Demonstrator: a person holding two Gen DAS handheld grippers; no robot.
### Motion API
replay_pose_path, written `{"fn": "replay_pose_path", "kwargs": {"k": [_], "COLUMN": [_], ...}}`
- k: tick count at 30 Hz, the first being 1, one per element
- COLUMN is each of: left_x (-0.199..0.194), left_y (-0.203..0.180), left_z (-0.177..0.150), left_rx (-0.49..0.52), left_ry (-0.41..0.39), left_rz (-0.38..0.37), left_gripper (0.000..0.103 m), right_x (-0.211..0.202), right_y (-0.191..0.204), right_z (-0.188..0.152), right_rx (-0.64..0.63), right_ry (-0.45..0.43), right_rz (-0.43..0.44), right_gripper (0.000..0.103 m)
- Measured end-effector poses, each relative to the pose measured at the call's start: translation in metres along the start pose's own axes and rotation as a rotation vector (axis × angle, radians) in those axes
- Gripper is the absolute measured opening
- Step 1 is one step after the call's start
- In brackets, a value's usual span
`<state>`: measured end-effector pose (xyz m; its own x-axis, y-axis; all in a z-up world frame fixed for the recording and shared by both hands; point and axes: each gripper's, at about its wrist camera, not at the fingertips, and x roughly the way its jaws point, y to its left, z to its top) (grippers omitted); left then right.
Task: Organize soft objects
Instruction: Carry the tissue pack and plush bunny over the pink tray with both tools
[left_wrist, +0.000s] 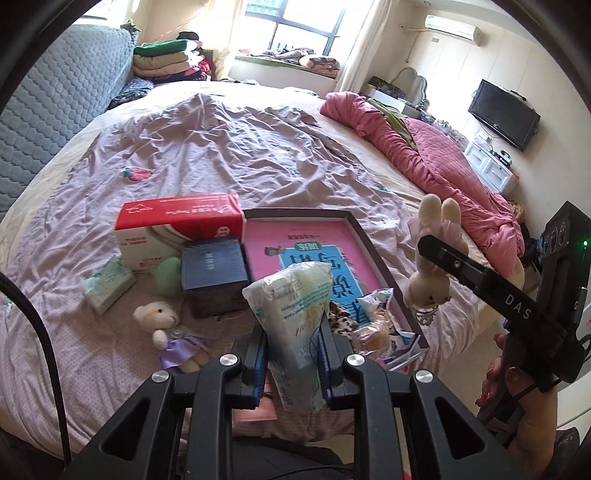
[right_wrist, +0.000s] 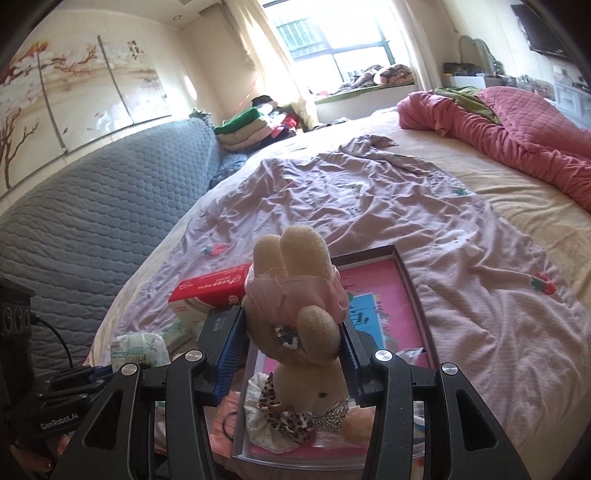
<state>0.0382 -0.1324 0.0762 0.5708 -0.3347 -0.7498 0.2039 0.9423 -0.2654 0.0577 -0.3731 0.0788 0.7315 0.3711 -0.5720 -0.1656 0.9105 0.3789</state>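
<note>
My left gripper (left_wrist: 291, 354) is shut on a soft white-and-green tissue pack (left_wrist: 295, 295), squeezed between its blue pads above the near edge of the bed. The same pack (right_wrist: 136, 350) shows at lower left in the right wrist view. My right gripper (right_wrist: 295, 350) is shut on a cream plush rabbit (right_wrist: 291, 295) in a pink dress, head toward the camera. In the left wrist view the rabbit (left_wrist: 430, 284) hangs from the right gripper (left_wrist: 439, 258) beside the dark-rimmed tray (left_wrist: 295, 212). A small plush bear (left_wrist: 173, 332) in a purple dress lies on the lilac sheet.
A red-and-white tissue box (left_wrist: 177, 225), a dark blue box (left_wrist: 214, 266), a small tissue pack (left_wrist: 107, 280) and a green round thing (left_wrist: 168, 275) lie left of the tray. Inside the tray are a pink book, a leopard-print scrunchie (left_wrist: 343, 317) and a snack bag (left_wrist: 373, 332). A pink quilt (left_wrist: 424, 147) lies far right.
</note>
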Motion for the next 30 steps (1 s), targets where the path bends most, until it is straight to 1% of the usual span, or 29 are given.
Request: {"fn": "replay_pose_path", "kwargs": {"k": [9,22,25,30], "left_x": [0.016,0.047,0.054,0.064], "left_y": [-0.016,-0.034,-0.036,-0.040], "left_z": [-0.002,-0.012,-0.014,-0.016], "left_rx": [0.025,0.057,0.066,0.072], "left_ry": [0.030,0.110,0.132,0.157], "left_rz": [-0.012,-0.024,-0.021,-0.009], "left_gripper": [0.023,0.023,0.023,0.023], "right_x": [-0.014,-0.013,-0.013,-0.009], "right_y": [-0.020,-0.045,-0.051,-0.063], "right_z": [0.002,-0.006,-0.008,-0.012], "right_rx": [0.043,0.088,0.096,0.117], "right_ry": [-0.032,-0.024,-0.027,-0.006], "right_rz": [-0.021,-0.035,-0.037,-0.041], "right_gripper": [0.049,0.049,0.050,0.049]}}
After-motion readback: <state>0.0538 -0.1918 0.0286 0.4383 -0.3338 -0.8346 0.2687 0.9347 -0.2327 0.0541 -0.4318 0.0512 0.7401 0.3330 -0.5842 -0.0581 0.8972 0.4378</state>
